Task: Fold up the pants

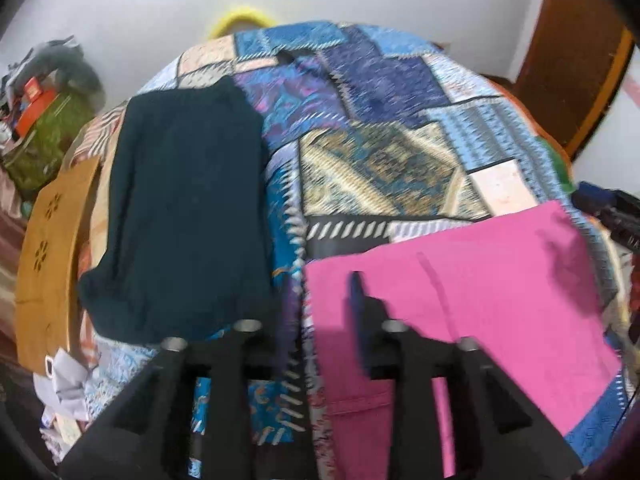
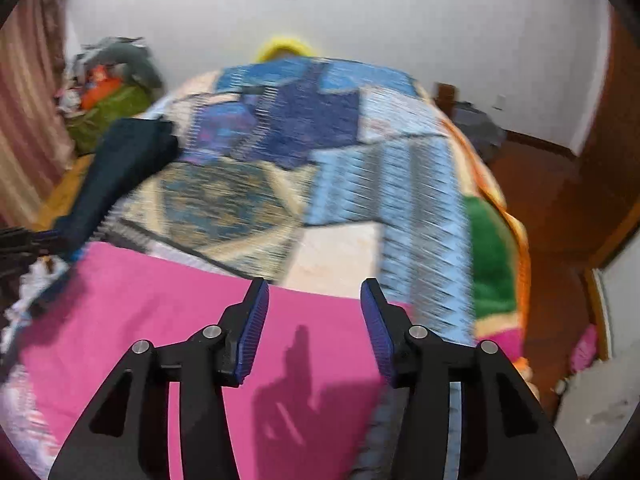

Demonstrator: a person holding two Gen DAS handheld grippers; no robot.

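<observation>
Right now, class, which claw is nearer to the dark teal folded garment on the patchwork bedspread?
Left. The left claw hovers just beside the dark teal folded garment; the right claw is over the pink pants, well away from it.

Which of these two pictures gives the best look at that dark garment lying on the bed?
The left wrist view: the dark garment lies there nearly whole and flat on the patchwork bedspread. The right wrist view shows it only as a blurred, narrow strip at the left edge.

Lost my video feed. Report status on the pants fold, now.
Left gripper and right gripper: jaws open, empty, above the pink pants. Pants flat on patchwork quilt. Dark green garment alongside, apart, not obstructing.
</observation>
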